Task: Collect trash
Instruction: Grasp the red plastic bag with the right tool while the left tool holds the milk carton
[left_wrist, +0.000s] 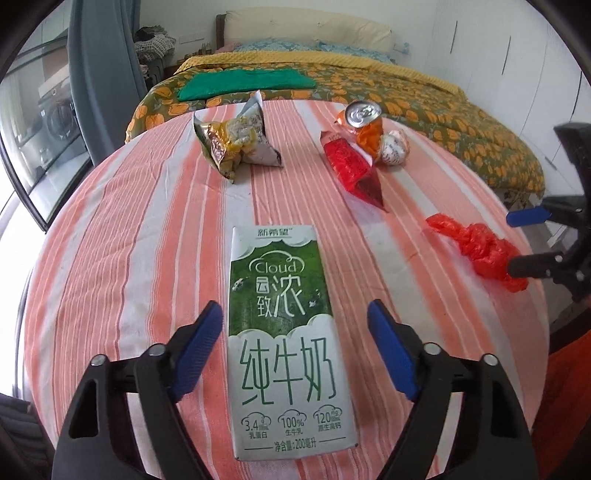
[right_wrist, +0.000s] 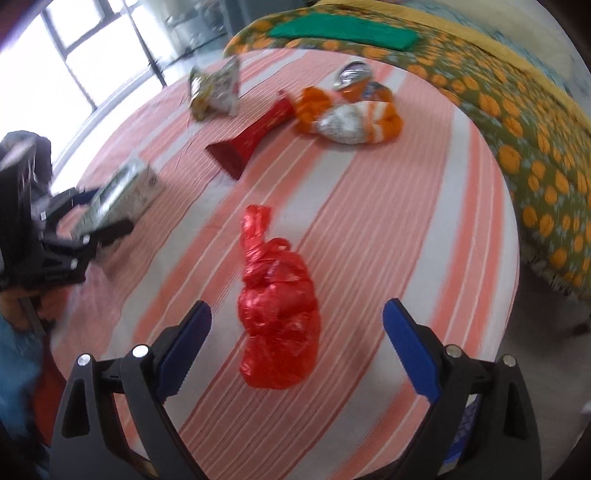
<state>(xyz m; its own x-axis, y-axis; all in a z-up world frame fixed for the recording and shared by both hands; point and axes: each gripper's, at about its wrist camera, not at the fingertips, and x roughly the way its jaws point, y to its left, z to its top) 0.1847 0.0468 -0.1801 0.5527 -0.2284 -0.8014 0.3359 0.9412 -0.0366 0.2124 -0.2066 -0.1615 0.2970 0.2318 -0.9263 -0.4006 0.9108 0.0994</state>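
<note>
A green and white milk carton (left_wrist: 284, 332) lies flat on the striped tablecloth (left_wrist: 129, 240). My left gripper (left_wrist: 294, 308) straddles its middle with the jaws open; the blue pads stand close to its sides without pressing. A knotted red plastic bag (right_wrist: 277, 314) lies between the open fingers of my right gripper (right_wrist: 298, 305), untouched by either pad. In the right wrist view the left gripper (right_wrist: 92, 221) and the carton (right_wrist: 122, 192) sit at the left edge. The left wrist view shows the right gripper (left_wrist: 511, 242) around the red bag (left_wrist: 484, 247).
Farther back on the table lie a crumpled foil snack bag (left_wrist: 236, 144), a long red wrapper (left_wrist: 354, 170), a crushed can (left_wrist: 364, 114) and an orange and white wrapper (left_wrist: 393, 147). A bed (left_wrist: 443, 103) with a green cloth (left_wrist: 247, 83) stands behind the table.
</note>
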